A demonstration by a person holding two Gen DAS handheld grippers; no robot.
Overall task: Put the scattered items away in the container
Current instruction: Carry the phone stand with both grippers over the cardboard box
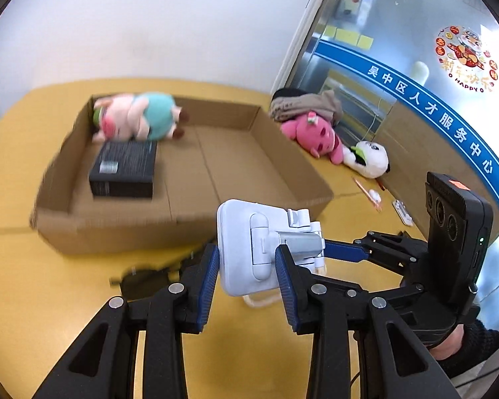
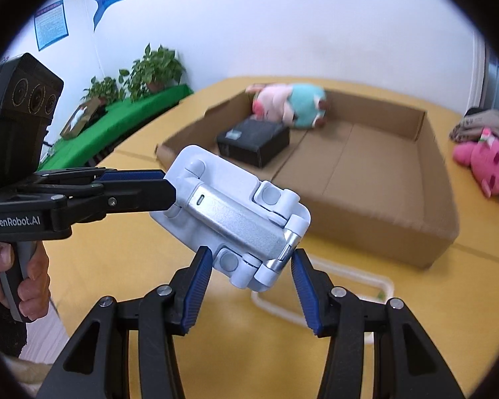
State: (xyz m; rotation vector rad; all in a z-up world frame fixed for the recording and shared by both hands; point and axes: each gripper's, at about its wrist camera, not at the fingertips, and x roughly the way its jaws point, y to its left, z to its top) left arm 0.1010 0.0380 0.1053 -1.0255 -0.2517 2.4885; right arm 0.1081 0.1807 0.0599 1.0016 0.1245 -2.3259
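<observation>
A white folding stand (image 1: pixel 249 249) with a silver hinge bar is held above the yellow table. My left gripper (image 1: pixel 248 259) is shut on its two side edges. My right gripper (image 2: pixel 251 266) also holds the white folding stand (image 2: pixel 236 212), its blue pads closed around the end with the silver bar. The right gripper shows from the side in the left wrist view (image 1: pixel 346 251). The left gripper shows from the side in the right wrist view (image 2: pixel 143 186). Behind stands a shallow cardboard box (image 1: pixel 282 173) holding a black box (image 1: pixel 124 169) and a pig plush (image 1: pixel 136 116).
A pink plush (image 1: pixel 316 133), a panda plush (image 1: pixel 369 156) and a bundle of cloth (image 1: pixel 302 103) lie right of the box by the glass wall. A pen (image 1: pixel 369 193) and a white cable (image 2: pixel 349 286) lie on the table. Plants (image 2: pixel 149 69) stand at the left.
</observation>
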